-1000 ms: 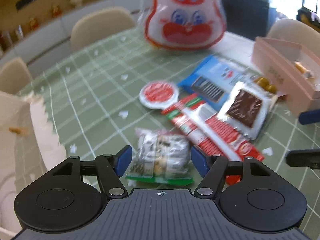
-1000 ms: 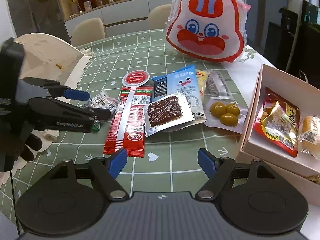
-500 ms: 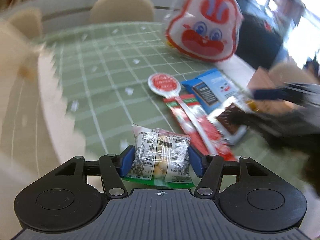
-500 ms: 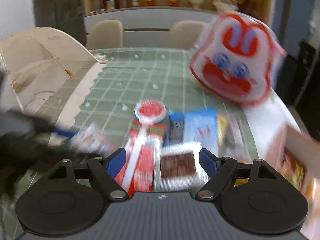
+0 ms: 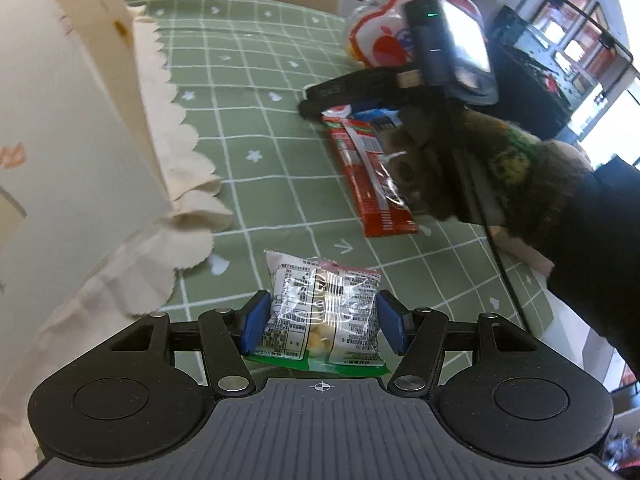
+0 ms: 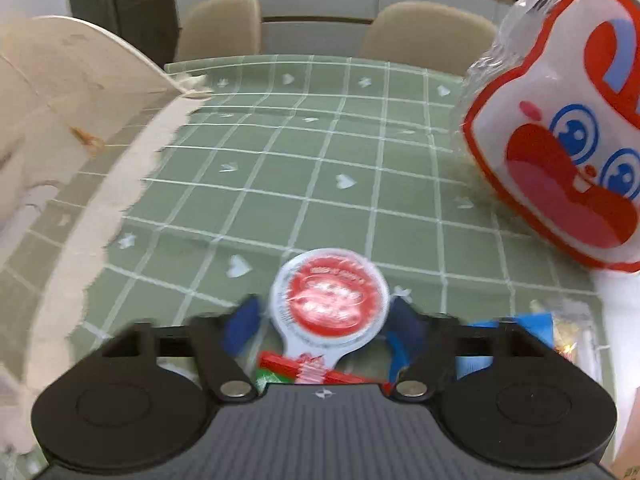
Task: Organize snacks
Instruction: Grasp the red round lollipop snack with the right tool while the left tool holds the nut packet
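Since a second ago, both my grippers have travelled: the left gripper (image 5: 320,322) now clamps the crinkly clear nut packet (image 5: 323,312) above the checked tablecloth (image 5: 256,128). My right gripper (image 6: 326,330) brackets the round foil-lidded lollipop pack (image 6: 329,306), jaws apparently not yet closed. Next I judge: squeeze, lift.

At the bottom centre of the frame, the right gripper (image 6: 324,332) has its blue pads on either side of a round red-and-white lollipop-shaped packet (image 6: 329,303), blurred, so contact cannot be told. A rabbit-face bag (image 6: 560,152) stands at the right on the green checked tablecloth (image 6: 320,168). A cream scalloped box (image 6: 80,128) fills the left.
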The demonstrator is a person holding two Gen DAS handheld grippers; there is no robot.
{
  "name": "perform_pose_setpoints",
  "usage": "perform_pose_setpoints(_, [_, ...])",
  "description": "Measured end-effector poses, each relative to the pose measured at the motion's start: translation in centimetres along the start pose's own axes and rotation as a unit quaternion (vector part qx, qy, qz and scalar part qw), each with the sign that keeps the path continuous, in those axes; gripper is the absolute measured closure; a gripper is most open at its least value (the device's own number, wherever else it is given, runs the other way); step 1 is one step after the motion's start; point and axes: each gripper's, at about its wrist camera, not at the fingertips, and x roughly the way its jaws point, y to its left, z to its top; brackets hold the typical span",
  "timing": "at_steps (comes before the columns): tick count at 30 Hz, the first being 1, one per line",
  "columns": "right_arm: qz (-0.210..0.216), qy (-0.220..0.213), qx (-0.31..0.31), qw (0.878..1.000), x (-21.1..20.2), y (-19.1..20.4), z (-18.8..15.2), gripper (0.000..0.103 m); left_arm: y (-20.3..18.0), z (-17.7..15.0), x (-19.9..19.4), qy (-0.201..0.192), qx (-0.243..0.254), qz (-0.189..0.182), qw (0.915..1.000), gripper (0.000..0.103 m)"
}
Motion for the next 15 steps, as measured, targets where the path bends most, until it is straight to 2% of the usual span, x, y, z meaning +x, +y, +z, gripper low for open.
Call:
perform_pose_setpoints(2, [0.019, 0.002, 0.002, 1.0, -1.5, 0.2, -0.3, 0.043, -0.1, -0.1, -0.1, 0.0, -0.003, -0.001, 1.0, 0.039])
perform_pose_setpoints(7, [0.072, -0.046, 0.025, 0.996, -8.3, 0.3, -2.0, 0.043, -1.0, -0.1, 0.4, 0.009, 0.007, -0.017, 0.9998, 0.039])
perform_pose_setpoints(12, [0.084, -0.093, 0.052, 0.991, -15.5, -0.4, -4.8, 0.043, -3.4, -0.4, 1.4, 0.033, 0.038, -0.043, 0.9978, 0.039])
perform_pose_setpoints(15, [0.06, -0.111, 0.07, 0.99, -19.4, -1.2, -7.5, 0.043, -5.0, -0.8, 1.9, 0.047, 0.064, -0.058, 0.9952, 0.039])
